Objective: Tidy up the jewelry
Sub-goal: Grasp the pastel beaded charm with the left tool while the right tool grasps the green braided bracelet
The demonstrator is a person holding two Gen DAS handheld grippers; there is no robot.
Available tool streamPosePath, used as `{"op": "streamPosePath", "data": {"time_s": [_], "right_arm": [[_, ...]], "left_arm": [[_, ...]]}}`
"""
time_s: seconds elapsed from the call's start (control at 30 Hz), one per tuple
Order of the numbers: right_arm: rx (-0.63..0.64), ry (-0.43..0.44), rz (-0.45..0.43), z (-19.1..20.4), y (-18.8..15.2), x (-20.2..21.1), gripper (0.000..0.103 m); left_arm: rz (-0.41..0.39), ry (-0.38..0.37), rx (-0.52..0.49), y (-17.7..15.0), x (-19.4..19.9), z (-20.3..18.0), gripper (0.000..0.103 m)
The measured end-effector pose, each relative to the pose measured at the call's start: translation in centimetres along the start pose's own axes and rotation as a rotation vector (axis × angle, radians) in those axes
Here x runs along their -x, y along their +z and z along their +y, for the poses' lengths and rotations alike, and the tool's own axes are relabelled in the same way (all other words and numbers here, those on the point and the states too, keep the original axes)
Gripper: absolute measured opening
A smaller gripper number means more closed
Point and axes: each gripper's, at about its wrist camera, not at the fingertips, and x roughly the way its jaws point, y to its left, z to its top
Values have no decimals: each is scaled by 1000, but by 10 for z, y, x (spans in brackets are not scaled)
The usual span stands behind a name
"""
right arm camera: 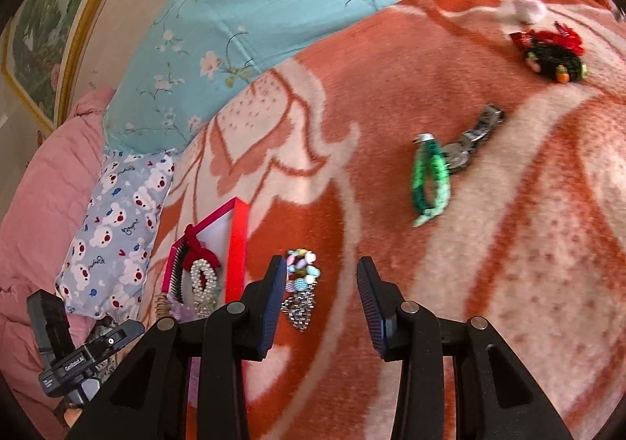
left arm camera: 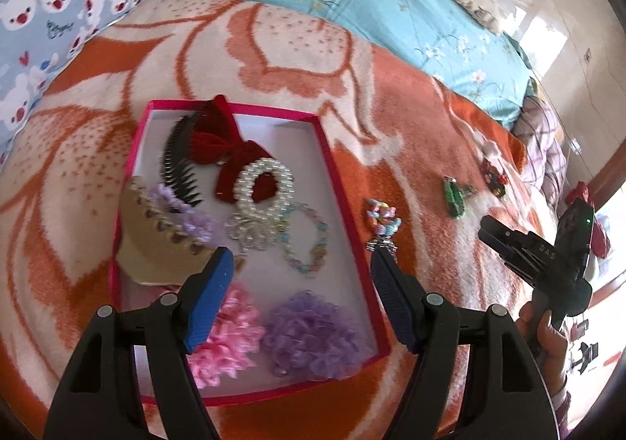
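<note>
Nearest the lens, the left gripper [left arm camera: 301,283] is held with its two blue pads wide apart and nothing between them, above the pink-rimmed box [left arm camera: 336,162]. The box rests on the orange and cream blanket [left arm camera: 430,134]. Inside it are counted two pompom flowers, one pink [left arm camera: 231,338] and one purple [left arm camera: 309,334], one dark red bow [left arm camera: 215,134], one black comb [left arm camera: 178,162], one pearl ring [left arm camera: 262,181] and one bead bracelet [left arm camera: 309,240].

The right gripper [right arm camera: 321,303] is seen part-open, empty. One pastel bead clip [right arm camera: 301,275] lies at nine o'clock of its gap, touching the left pad. One green band [right arm camera: 430,174] lies at one o'clock, well apart, and one red and black clip [right arm camera: 555,52] beyond it.
</note>
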Motion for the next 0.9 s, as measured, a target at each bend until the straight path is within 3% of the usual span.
{"op": "streamPosePath", "data": {"time_s": [0.33,0.53,0.9], "right_arm": [[-6,-27,-10,-17,3,8,40],[53,-84,1,-20,12,4,43],[152,-163,61,-32,40,-26,43]], "left_arm": [[9,-18,-45,0,-5,-30,72],[28,-35,-89,3,-19,-54,72],[104,-32,-226,19,-88,-114,72]]}}
